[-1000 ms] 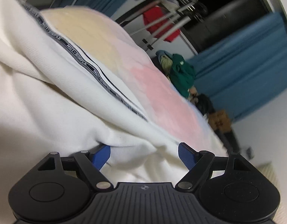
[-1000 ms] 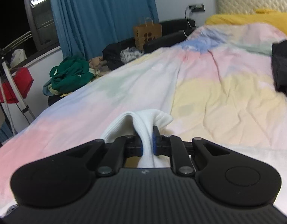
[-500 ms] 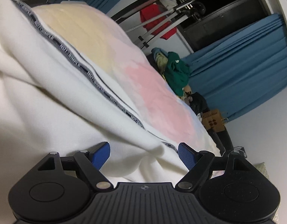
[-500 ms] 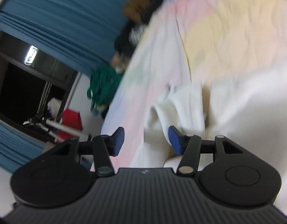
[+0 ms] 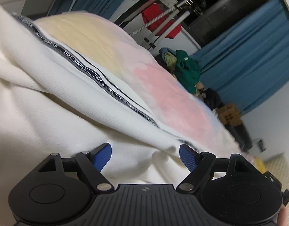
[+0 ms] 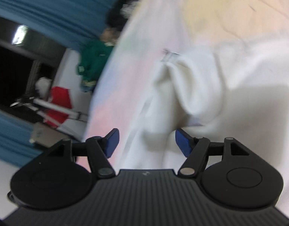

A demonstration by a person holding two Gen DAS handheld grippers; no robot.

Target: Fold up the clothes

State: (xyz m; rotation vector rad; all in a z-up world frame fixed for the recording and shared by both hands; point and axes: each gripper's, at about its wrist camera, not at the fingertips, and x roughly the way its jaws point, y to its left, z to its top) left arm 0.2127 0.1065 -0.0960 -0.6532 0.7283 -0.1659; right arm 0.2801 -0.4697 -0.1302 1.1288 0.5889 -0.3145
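White sweatshirt (image 5: 50, 113) lies bunched on the pastel bedspread (image 5: 163, 94). The left gripper (image 5: 145, 155) and right gripper (image 6: 146, 141) are both spread wide, holding nothing.

This is a bedroom in a home. A bed (image 5: 163, 92) with a pastel cover fills the view. Beside the bed lies a pile of clothes (image 5: 184, 66), behind it stand a drying rack (image 5: 163, 18) and blue curtains (image 5: 244, 56).
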